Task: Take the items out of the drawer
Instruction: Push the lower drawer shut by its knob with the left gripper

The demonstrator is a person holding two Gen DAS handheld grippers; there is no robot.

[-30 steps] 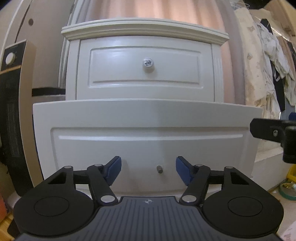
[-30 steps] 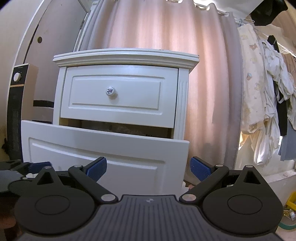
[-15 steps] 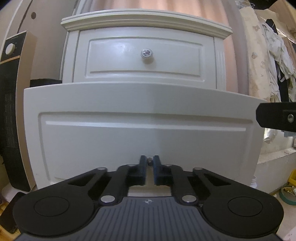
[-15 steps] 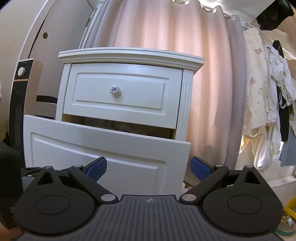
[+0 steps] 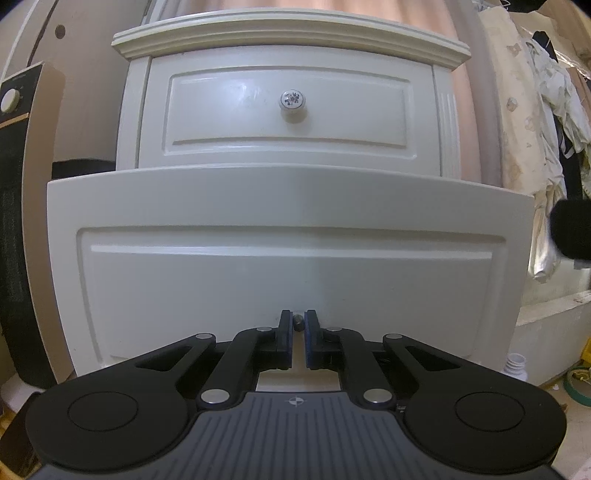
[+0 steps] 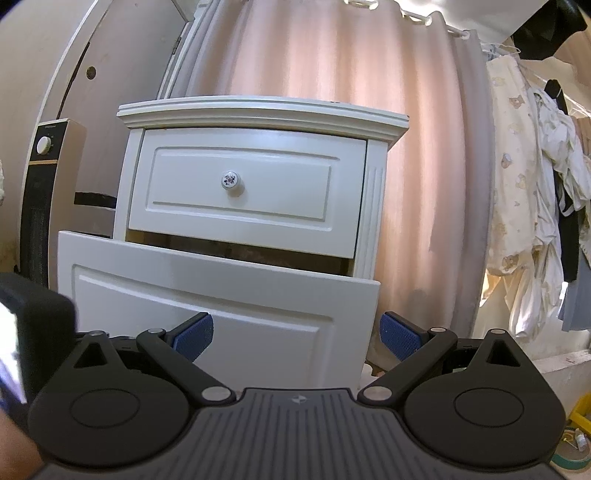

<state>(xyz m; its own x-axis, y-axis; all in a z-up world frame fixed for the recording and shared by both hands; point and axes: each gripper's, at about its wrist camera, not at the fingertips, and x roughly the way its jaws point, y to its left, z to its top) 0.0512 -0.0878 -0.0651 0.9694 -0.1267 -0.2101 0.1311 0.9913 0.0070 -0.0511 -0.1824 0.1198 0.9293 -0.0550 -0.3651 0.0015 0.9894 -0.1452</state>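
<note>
A white nightstand (image 5: 295, 33) has two drawers. The lower drawer (image 5: 288, 236) is pulled out toward me; it also shows in the right wrist view (image 6: 221, 295), with a dark gap above it. My left gripper (image 5: 297, 325) is shut on the lower drawer's small metal knob stub (image 5: 297, 322). The upper drawer (image 5: 291, 114) is closed, with a floral knob (image 5: 292, 101). My right gripper (image 6: 295, 332) is open and empty, to the right of the left one, in front of the drawer's right corner. What lies in the drawer is hidden.
A black and beige heater (image 5: 14, 192) stands left of the nightstand. A pink curtain (image 6: 424, 166) hangs behind. Clothes (image 6: 535, 192) hang at the right. A white bottle (image 5: 515, 365) and a tape roll (image 5: 576, 382) lie on the floor at right.
My left gripper closed on the lower drawer's knob stub and the drawer came further out. The right gripper stayed open and shifted slightly.
</note>
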